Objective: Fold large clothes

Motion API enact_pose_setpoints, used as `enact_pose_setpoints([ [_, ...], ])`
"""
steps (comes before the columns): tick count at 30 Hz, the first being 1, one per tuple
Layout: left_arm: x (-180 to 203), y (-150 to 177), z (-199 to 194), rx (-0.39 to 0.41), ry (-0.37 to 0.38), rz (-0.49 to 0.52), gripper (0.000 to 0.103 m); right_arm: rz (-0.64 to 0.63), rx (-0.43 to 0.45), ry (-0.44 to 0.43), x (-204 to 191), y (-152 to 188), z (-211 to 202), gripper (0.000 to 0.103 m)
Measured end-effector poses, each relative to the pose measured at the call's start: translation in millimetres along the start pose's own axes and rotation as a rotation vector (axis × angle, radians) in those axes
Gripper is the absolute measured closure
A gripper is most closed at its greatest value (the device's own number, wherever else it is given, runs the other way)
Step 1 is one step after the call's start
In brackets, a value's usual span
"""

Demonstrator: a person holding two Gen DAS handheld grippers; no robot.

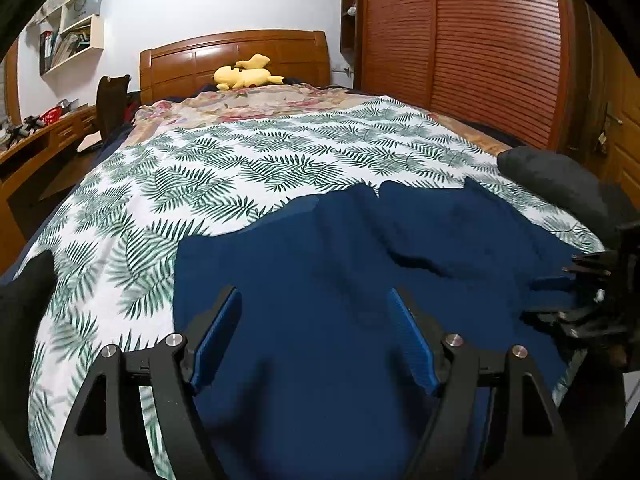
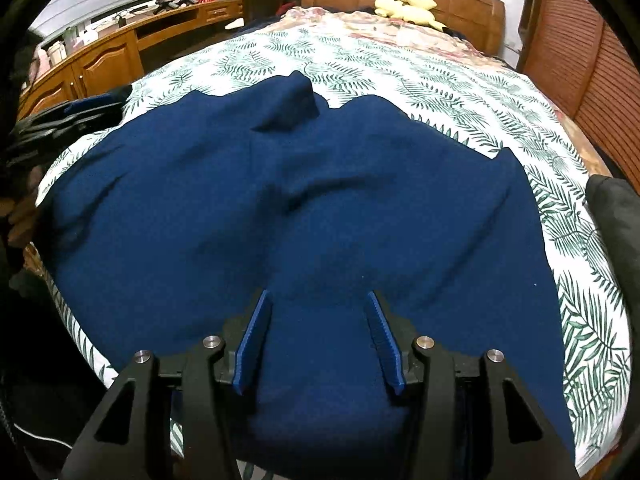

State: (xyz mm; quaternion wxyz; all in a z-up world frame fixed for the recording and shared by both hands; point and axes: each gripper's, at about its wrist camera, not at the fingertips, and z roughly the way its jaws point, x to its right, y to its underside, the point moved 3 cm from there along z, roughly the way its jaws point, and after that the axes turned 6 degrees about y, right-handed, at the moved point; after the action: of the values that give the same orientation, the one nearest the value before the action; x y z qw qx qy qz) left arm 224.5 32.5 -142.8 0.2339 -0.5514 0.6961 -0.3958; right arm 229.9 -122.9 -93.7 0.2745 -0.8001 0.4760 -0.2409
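Navy garment (image 2: 304, 208) lies spread but rumpled on the bed (image 2: 460, 92), ahead of and beneath both tools; I see no fold made yet. My left tool (image 1: 316, 312) and right tool (image 2: 316, 316) hover apart, gripping nothing.

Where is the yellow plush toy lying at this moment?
The yellow plush toy lies at the far end of the bed, against the wooden headboard, beyond the navy garment; the right wrist view shows it top right.
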Motion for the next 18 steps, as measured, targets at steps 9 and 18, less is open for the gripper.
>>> enact_pose_setpoints([
  [9,-12.4,53.1,-44.9,-0.056,-0.081,-0.108,0.03,0.019,0.033,-0.019,1.2,9.2,-4.2,0.05],
  [18,-27.3,86.7,-58.7,-0.135,-0.127,-0.159,0.033,0.023,0.013,-0.027,0.1,7.4,-21.3,0.048],
])
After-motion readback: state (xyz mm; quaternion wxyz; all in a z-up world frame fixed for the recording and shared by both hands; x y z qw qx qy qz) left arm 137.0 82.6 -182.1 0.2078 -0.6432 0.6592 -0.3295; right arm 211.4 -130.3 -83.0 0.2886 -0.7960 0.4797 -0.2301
